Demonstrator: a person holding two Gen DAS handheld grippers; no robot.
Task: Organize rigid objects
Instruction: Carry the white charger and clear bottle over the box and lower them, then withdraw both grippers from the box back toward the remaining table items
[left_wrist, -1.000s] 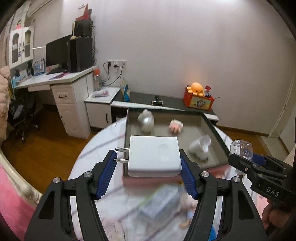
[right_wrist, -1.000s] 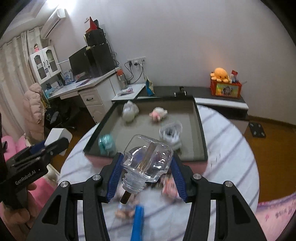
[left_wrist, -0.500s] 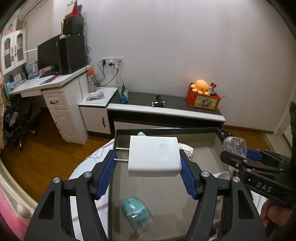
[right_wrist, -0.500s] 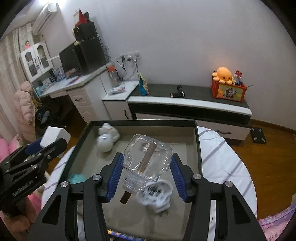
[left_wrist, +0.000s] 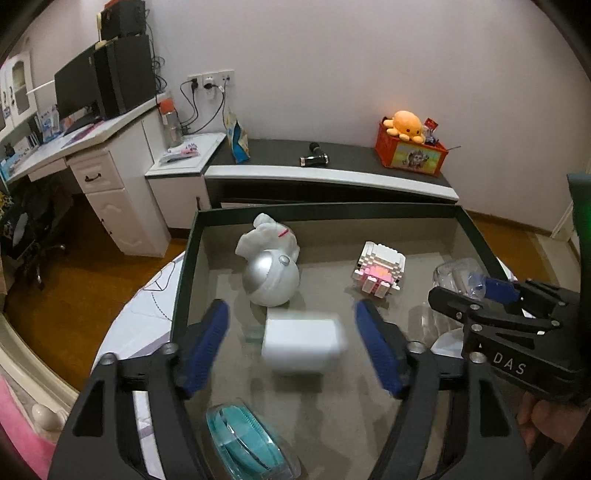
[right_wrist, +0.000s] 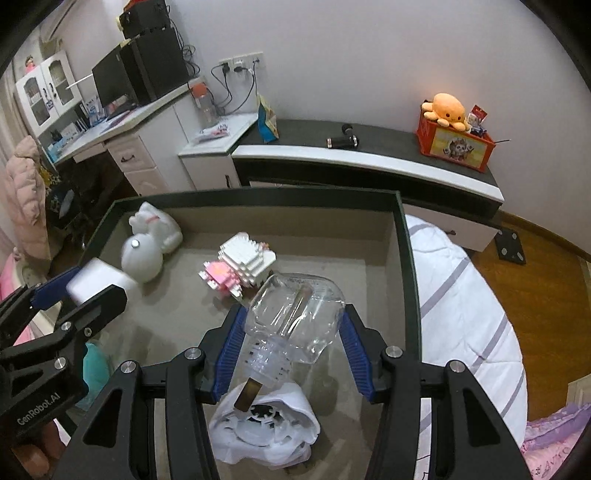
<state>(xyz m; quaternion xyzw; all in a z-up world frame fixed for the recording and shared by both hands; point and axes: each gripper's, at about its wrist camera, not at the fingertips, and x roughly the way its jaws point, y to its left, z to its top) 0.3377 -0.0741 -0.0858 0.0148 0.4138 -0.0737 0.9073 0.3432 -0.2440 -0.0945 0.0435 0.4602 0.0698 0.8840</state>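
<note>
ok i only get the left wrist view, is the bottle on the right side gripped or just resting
observer: gripped. In the right wrist view, both blue pads of the right gripper press the clear bottle, whose neck points back toward the camera.
operator: anything under it
observer: yes, a crumpled white bundle with a black-and-white round part lies on the floor of the tray, just below the neck.
</note>
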